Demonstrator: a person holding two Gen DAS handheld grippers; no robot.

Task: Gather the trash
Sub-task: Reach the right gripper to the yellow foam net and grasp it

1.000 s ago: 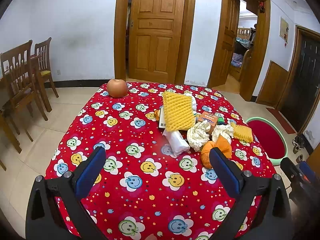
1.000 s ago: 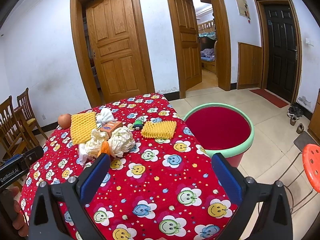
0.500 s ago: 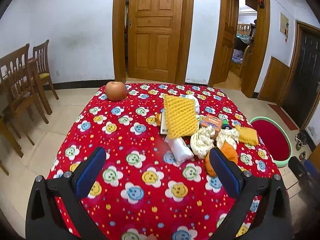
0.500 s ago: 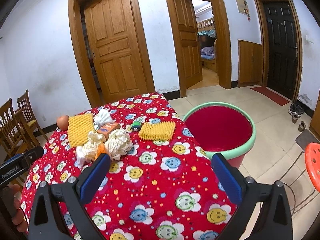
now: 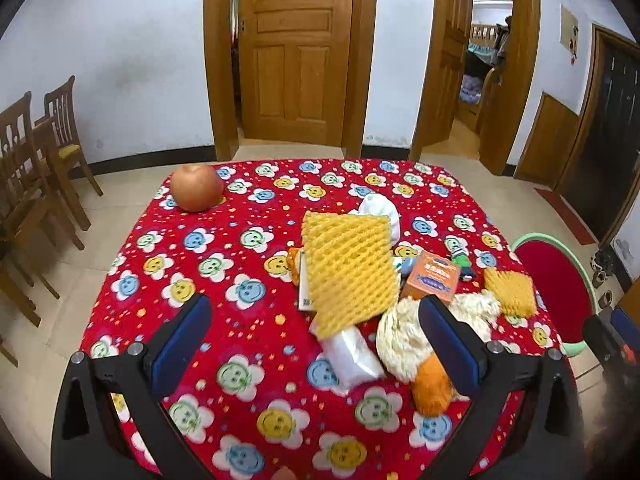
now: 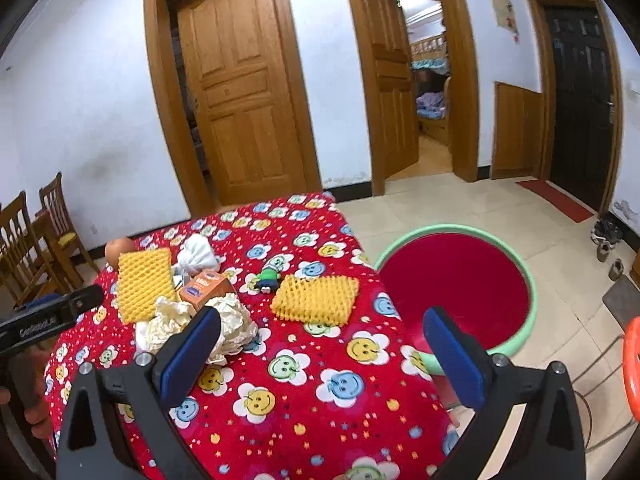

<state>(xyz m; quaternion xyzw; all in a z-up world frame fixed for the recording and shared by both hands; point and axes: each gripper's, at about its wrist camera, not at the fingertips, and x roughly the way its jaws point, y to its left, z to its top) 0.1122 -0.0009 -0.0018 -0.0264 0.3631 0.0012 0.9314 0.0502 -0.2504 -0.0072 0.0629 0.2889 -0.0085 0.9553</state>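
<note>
A counter (image 5: 248, 240) draped in a red cloth printed with smiling flowers fills both wrist views. The left hand-held gripper (image 5: 316, 344) hovers over the near edge, its two blue-padded fingers spread wide with nothing between them. The right hand-held gripper (image 6: 320, 352) hangs over the near right corner of the counter, its fingers equally wide apart and empty. The trash lies in a loose heap right of centre. A large yellow foam net (image 5: 348, 268) rests tilted on top of the heap, partly covering a white card and a clear plastic wrapper (image 5: 352, 354) that pokes out towards the near side. Just right of it sit crumpled cream paper wads (image 5: 400, 340), touching an orange peel (image 5: 430, 388) at the near side and a small orange carton (image 5: 434, 276) at the far side. A knotted white bag (image 5: 380, 210) lies behind the large net. A small green toy figure (image 6: 270, 274) lies near a second, smaller yellow foam net (image 6: 316, 298), which sits apart towards the counter's right edge. An apple (image 5: 197, 188) stands alone at the far left corner, well apart from the heap. On the floor just beside the counter's right edge stands a red bin with a green rim (image 6: 524, 272), open at the top. Wooden chairs (image 5: 36, 148) stand along the left wall, and wooden doors (image 5: 294, 52) line the far wall.
</note>
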